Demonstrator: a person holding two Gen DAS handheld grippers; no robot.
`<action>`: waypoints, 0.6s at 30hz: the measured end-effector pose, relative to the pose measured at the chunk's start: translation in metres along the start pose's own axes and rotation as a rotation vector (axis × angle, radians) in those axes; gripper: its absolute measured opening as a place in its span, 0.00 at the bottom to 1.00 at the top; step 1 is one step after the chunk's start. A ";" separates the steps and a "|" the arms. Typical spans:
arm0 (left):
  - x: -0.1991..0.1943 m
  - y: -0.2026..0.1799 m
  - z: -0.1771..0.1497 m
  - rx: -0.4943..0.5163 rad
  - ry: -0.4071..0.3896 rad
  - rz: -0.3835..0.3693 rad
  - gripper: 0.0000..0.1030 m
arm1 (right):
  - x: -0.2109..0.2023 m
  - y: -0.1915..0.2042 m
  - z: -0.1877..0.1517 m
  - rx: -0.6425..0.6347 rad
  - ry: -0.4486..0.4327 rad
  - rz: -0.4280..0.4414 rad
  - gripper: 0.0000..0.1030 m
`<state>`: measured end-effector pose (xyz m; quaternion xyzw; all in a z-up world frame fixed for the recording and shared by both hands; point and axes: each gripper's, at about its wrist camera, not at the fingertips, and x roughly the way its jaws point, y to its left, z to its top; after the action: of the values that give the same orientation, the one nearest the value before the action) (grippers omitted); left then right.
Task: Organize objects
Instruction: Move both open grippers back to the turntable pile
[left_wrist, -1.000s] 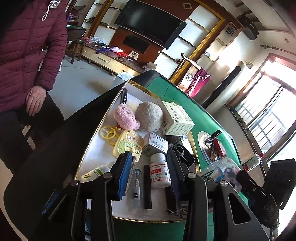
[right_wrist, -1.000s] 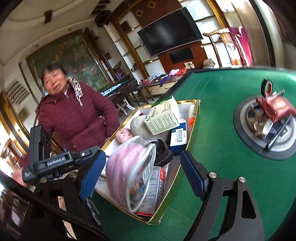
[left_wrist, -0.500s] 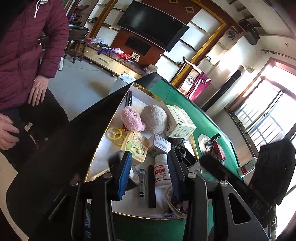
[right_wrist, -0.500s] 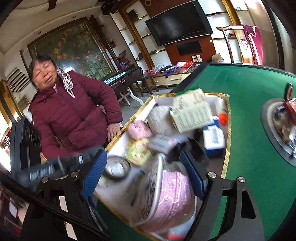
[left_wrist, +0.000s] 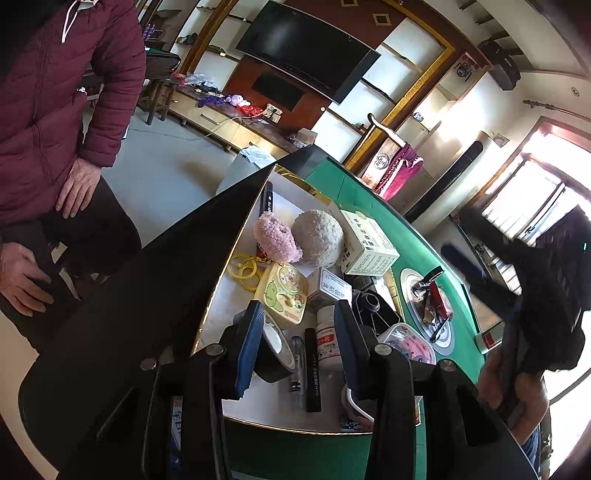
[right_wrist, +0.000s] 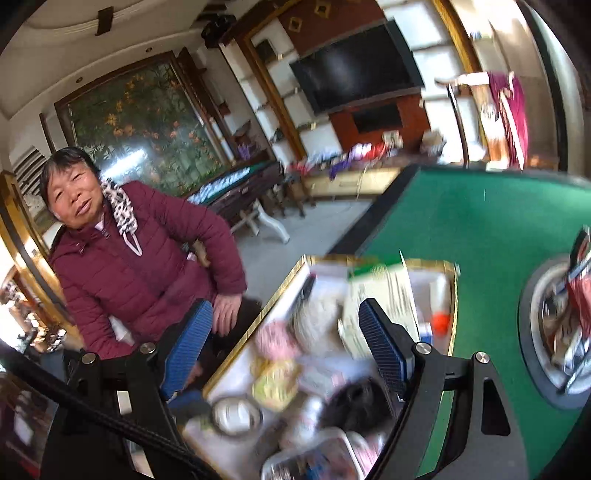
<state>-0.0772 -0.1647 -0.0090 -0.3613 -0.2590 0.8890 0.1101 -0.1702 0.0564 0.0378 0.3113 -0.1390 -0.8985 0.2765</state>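
Over a gold-rimmed tray (left_wrist: 258, 421) on green felt, the left gripper (left_wrist: 299, 328) hangs part-open and empty above a white pill bottle (left_wrist: 327, 339); at 3 o'clock, the right gripper (right_wrist: 284, 339) gapes, holding nothing.

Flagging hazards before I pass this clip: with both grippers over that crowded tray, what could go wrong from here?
1. The tray is packed: the white pill bottle lies between the left gripper fingers, beside two pens, so a closing grip could catch the wrong item.
2. The right gripper view is motion-blurred; its open jaws might clip the tilted cardboard box.
3. A seated person's hand rests near the tray edge.
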 end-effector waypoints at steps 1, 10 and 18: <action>0.000 -0.002 0.000 0.004 0.004 -0.002 0.33 | -0.004 -0.004 -0.006 0.018 0.013 0.010 0.80; 0.005 -0.049 -0.012 0.097 0.044 -0.010 0.33 | -0.075 -0.060 -0.059 0.070 0.026 -0.050 0.80; 0.029 -0.135 -0.030 0.257 0.136 -0.031 0.33 | -0.154 -0.160 -0.064 0.246 -0.030 -0.289 0.80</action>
<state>-0.0759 -0.0280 0.0285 -0.3995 -0.1405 0.8864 0.1867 -0.0941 0.2706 -0.0046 0.3462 -0.2059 -0.9095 0.1023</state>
